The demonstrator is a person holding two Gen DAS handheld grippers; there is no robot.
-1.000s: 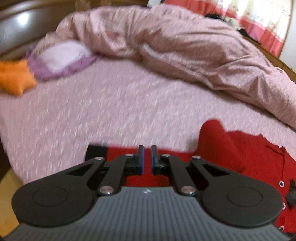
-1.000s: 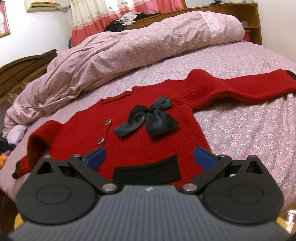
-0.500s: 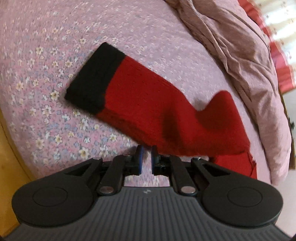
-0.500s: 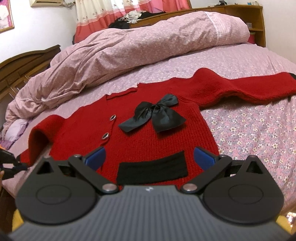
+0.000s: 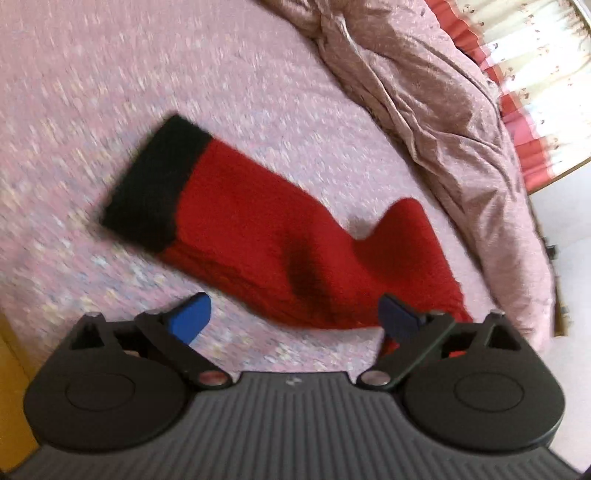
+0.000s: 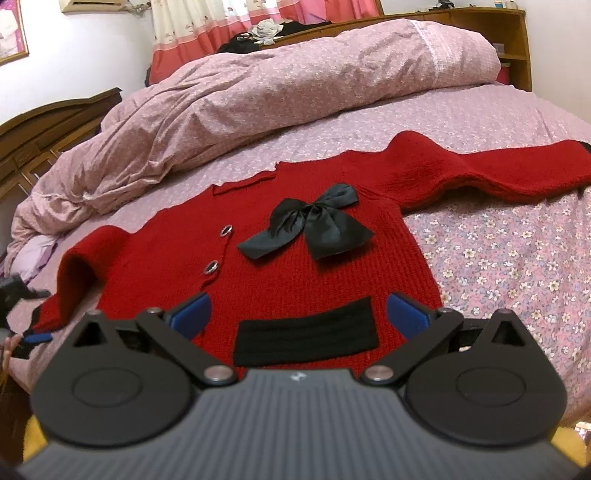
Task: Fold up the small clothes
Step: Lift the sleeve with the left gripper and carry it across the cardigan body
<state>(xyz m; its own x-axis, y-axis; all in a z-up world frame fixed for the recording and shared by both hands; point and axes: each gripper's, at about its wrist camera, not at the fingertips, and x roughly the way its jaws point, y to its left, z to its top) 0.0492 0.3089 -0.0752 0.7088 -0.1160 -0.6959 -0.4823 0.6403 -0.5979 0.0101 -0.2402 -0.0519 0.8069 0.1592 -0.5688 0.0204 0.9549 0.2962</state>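
Note:
A small red knit cardigan [image 6: 295, 266] with a black bow [image 6: 310, 225], silver buttons and a black pocket band lies flat, front up, on the bed. Its right sleeve [image 6: 498, 170] stretches out to the right. Its left sleeve [image 5: 266, 243], with a black cuff [image 5: 155, 184], lies bent on the sheet. My left gripper [image 5: 295, 314] is open and empty, just in front of the left sleeve. It also shows at the left edge of the right wrist view [image 6: 22, 332]. My right gripper [image 6: 299, 314] is open and empty over the cardigan's hem.
The bed has a pink flowered sheet [image 6: 517, 266]. A crumpled pink duvet [image 6: 258, 96] lies along the far side, also in the left wrist view [image 5: 424, 92]. A wooden headboard [image 6: 44, 129] stands left, curtains [image 6: 221, 22] behind, and the bed's near edge is just below the grippers.
My left gripper has opened; half a second ago it was shut. It swung down from looking across the bed to looking at the left sleeve. My right gripper moved slightly closer to the cardigan.

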